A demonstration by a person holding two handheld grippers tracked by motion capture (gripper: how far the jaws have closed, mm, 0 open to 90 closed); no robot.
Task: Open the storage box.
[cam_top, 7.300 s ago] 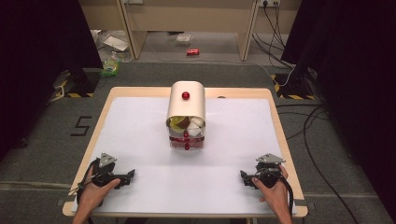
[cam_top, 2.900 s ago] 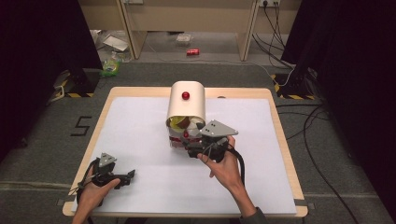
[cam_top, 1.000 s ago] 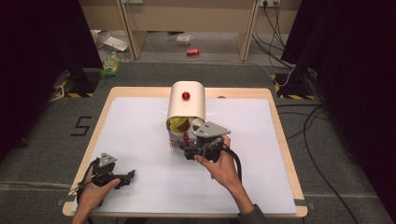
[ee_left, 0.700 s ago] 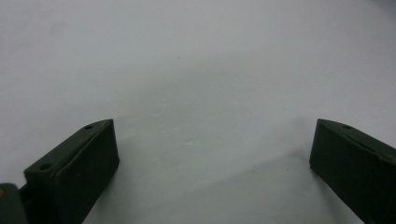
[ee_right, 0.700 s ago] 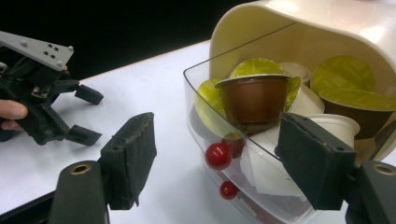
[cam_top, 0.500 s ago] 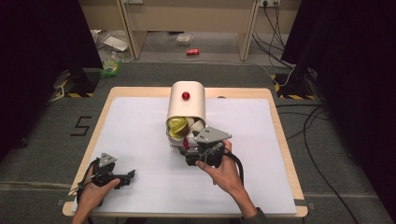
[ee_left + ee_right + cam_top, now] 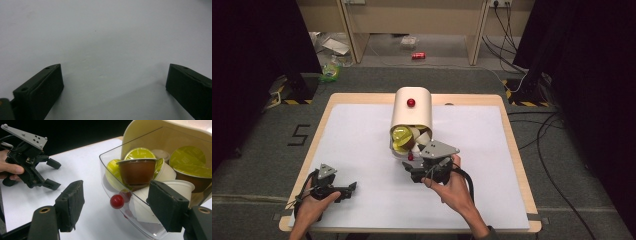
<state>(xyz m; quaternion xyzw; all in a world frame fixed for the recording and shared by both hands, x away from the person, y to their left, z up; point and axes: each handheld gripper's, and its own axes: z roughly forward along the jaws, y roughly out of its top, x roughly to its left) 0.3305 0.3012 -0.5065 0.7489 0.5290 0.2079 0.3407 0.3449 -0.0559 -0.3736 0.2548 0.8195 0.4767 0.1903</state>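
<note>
A cream capsule dispenser (image 7: 412, 107) with a red knob on top stands mid-table. Its clear drawer (image 7: 107, 170) sticks out at the front, piled with several coffee capsules (image 7: 137, 168), brown and white cups with yellow-green lids. A small red knob (image 7: 117, 201) sits on the drawer's front wall. My right gripper (image 7: 411, 173) is open just in front of the drawer. The knob lies between its widely spread jaws, untouched. My left gripper (image 7: 349, 189) rests open on the white table (image 7: 105, 37) at the front left, holding nothing.
The white tabletop (image 7: 362, 135) has a wooden rim. In the right gripper view, the left gripper (image 7: 55, 174) shows far off to the left. Cables and dark curtains surround the table, and a red can (image 7: 418, 55) lies on the floor behind.
My right gripper has drawn back from the dispenser toward the table's front, and more of the drawer with its capsules now shows. The left gripper has stayed put.
</note>
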